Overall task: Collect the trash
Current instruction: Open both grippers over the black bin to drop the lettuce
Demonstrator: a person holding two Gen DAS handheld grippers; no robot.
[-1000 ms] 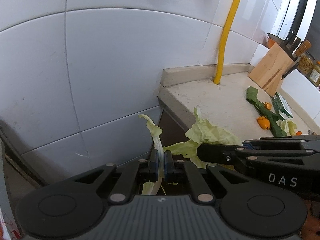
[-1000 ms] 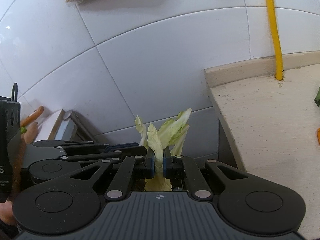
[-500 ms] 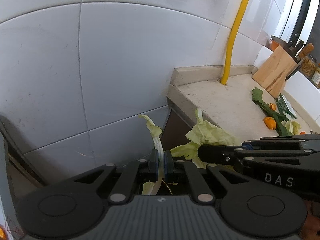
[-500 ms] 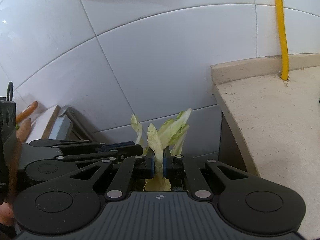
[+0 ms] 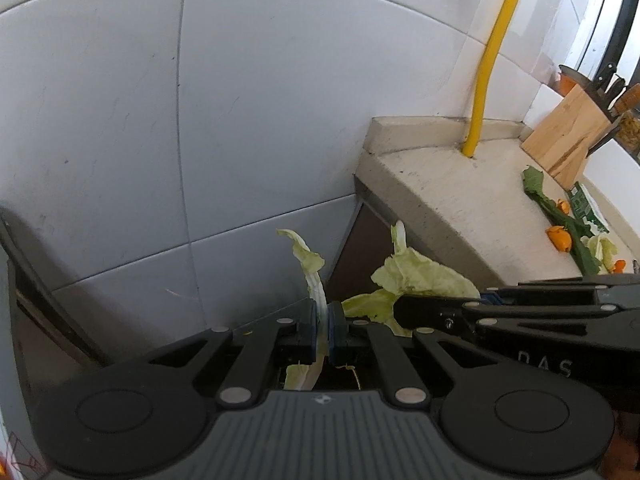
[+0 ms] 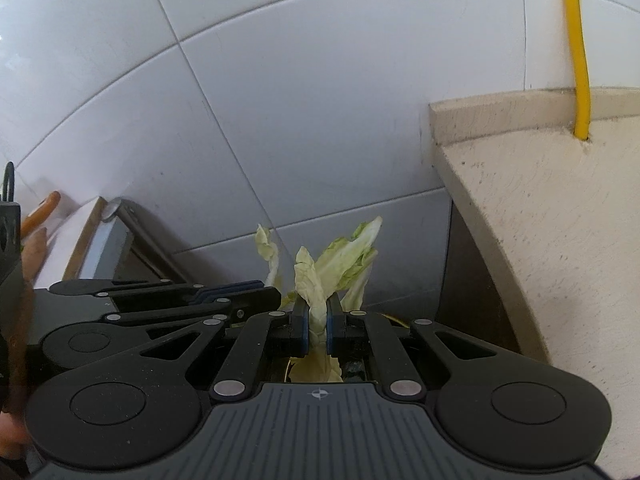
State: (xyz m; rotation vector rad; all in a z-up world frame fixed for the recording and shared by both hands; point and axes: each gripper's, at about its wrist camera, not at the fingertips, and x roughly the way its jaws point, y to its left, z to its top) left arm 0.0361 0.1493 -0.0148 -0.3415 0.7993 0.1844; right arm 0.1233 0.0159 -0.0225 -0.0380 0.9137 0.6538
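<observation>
Left wrist view
Left gripper: closed on a narrow cabbage strip, which stands up between the blue pads and hangs out below them.
Right gripper: comes in from the right, just beside the left one, pinching a broad cabbage leaf; its pads are hidden behind the leaf here.
Position: both grippers are off the end of the table, in front of the white tiled wall.
Trash on the table: a dark green leaf stalk, orange peel pieces, a green wrapper and a pale cabbage scrap lie together near the far edge.
Knife block: wooden, on the table at the back, with knife handles sticking out of its top.
Jar: just beside the block, with yellowish contents that cannot be identified.
Yellow pipe: runs down the wall into the table.

Right wrist view
Right gripper: clamped on the cabbage leaf, whose ruffled top fans out above the pads.
Left gripper: seen side-on at left, touching distance away, with the cabbage strip rising from its tip.
Below the pads: more leaf hangs over a dark space; what container lies there cannot be told.
Table: its bare beige end lies at right.
</observation>
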